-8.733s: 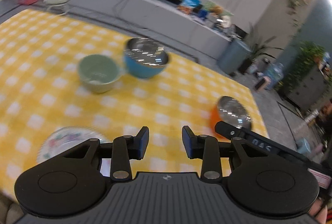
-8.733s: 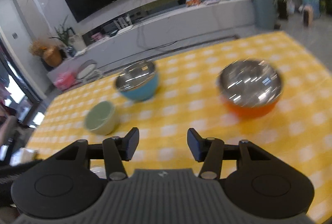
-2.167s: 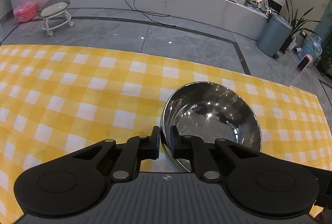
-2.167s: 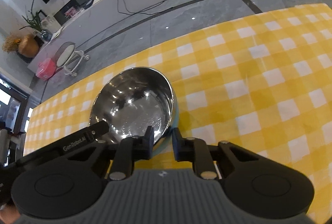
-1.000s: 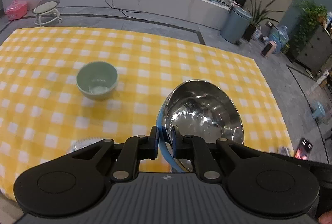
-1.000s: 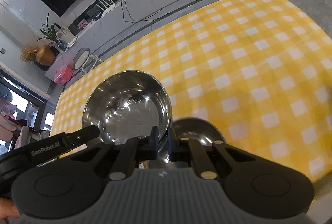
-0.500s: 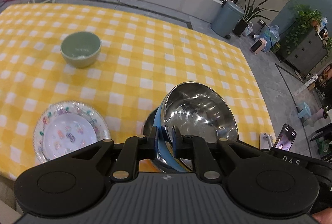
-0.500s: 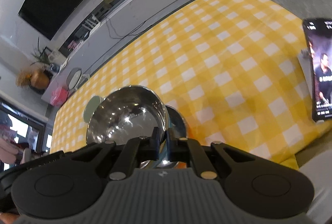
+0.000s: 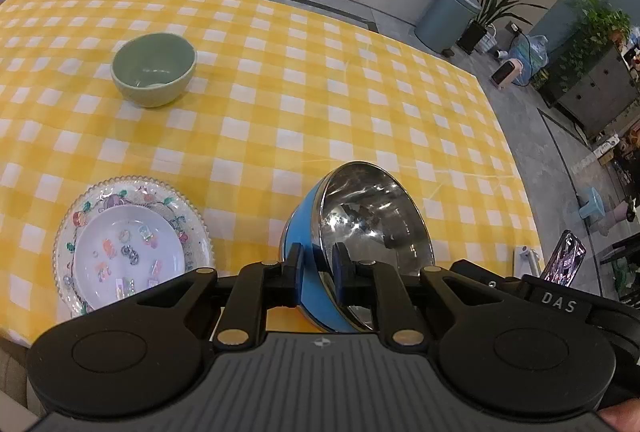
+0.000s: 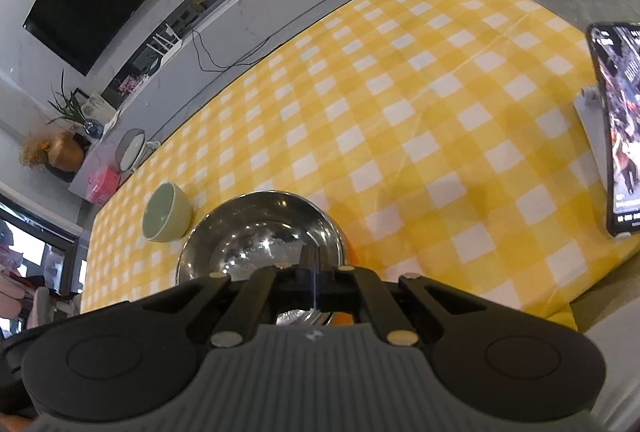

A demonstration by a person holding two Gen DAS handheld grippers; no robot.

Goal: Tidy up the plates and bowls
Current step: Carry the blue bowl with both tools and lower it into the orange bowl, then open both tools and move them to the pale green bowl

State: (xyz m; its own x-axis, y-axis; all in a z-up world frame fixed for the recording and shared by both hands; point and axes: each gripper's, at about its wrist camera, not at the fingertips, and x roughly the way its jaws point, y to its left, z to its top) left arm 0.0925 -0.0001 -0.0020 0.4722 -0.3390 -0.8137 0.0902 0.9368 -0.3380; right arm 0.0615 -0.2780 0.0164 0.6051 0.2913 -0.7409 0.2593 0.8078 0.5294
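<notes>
Nearest: left gripper (image 9: pixel 316 274) clenched on rim of 1 blue bowl (image 9: pixel 304 232), 1 finger outside the blue wall, 1 inside the steel lining. Bowl tilted, mouth turned right and up, near front edge of the table (image 9: pixel 280 112).

Right gripper (image 10: pixel 316 282) pressed together, no gap visible at the tips; tips at the near rim of the steel bowl (image 10: pixel 256 232), actual grasp on the rim not resolvable. A sliver of orange (image 10: pixel 344 318) showing under that bowl on its right side.

Left of blue bowl, apart from it: 1 patterned plate (image 9: pixel 132 248), flat on the cloth.

Farther back, well apart from plate: 1 green bowl (image 9: pixel 154 68), upright.

Right edge of table: 1 phone (image 10: pixel 618 160) propped on a stand.

Count: 3 bowls seen, 1 plate.
</notes>
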